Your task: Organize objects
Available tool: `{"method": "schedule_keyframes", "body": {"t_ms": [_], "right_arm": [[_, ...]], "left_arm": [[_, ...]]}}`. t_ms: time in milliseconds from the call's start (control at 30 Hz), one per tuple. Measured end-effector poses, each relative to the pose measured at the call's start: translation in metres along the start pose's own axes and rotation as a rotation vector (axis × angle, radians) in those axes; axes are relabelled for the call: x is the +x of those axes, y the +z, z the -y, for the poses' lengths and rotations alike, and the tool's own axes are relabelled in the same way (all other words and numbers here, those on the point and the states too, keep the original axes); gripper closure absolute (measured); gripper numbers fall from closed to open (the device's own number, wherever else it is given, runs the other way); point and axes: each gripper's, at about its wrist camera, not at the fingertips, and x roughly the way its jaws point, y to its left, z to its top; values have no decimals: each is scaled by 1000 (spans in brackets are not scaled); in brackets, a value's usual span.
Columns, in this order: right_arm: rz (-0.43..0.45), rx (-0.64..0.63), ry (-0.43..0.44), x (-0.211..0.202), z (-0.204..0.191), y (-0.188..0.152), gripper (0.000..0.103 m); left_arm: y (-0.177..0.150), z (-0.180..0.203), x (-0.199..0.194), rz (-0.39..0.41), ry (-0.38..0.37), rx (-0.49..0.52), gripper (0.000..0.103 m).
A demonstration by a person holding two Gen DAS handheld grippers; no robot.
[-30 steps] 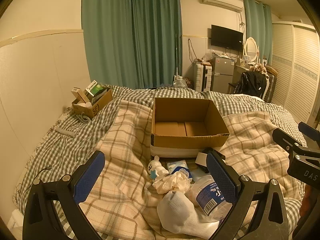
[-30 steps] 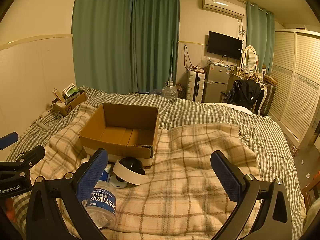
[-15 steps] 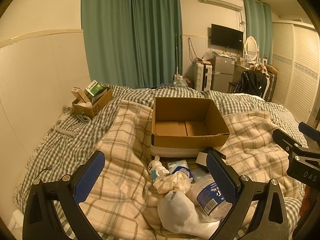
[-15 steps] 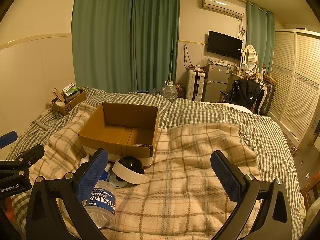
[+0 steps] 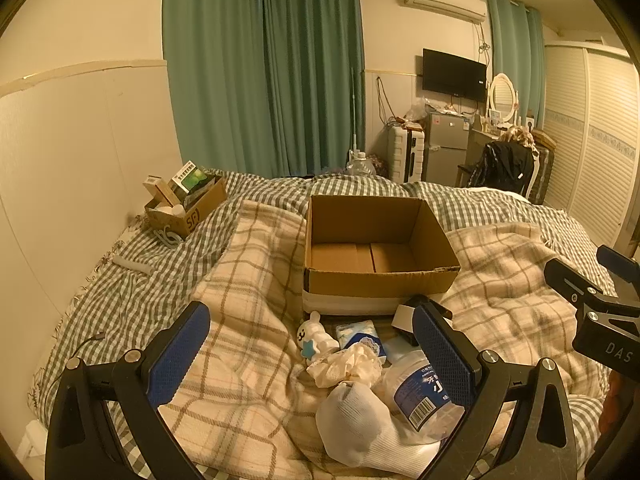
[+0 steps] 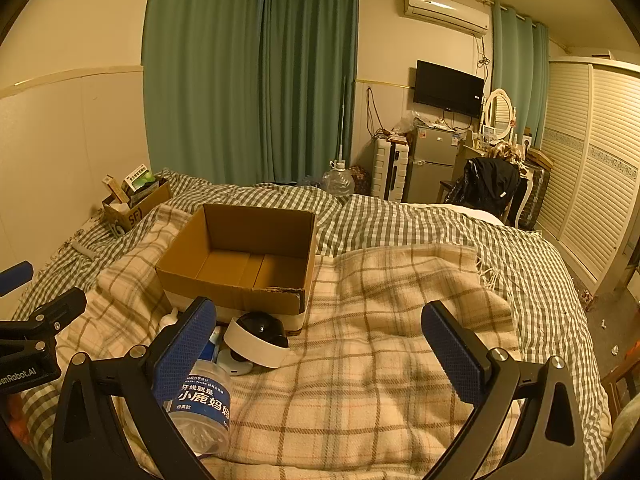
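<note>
Left gripper [image 5: 312, 354] spread wide, grasping nothing, above a heap on the plaid blanket [image 5: 248, 280]: white sock [image 5: 360, 428], clear jar with blue label [image 5: 420, 392], crumpled tissue [image 5: 348, 366], small white figurine [image 5: 314, 338]; right gripper [image 6: 320, 344] likewise released and holding nothing; open cardboard box [image 6: 240, 264] just beyond the heap, nothing inside; dome camera [image 6: 258, 338] touching its front wall.

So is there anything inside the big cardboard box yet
No, the cardboard box shows only its bare bottom flaps, while the bottle and sock lie on the blanket in front of it.
</note>
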Motion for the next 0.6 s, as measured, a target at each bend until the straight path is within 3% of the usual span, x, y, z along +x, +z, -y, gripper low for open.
{"method": "schedule_keyframes", "body": {"t_ms": [600], "right_arm": [[7, -4, 0, -3, -1, 1, 0]], "left_arm": [[0, 2, -1, 3, -1, 5, 0]]}}
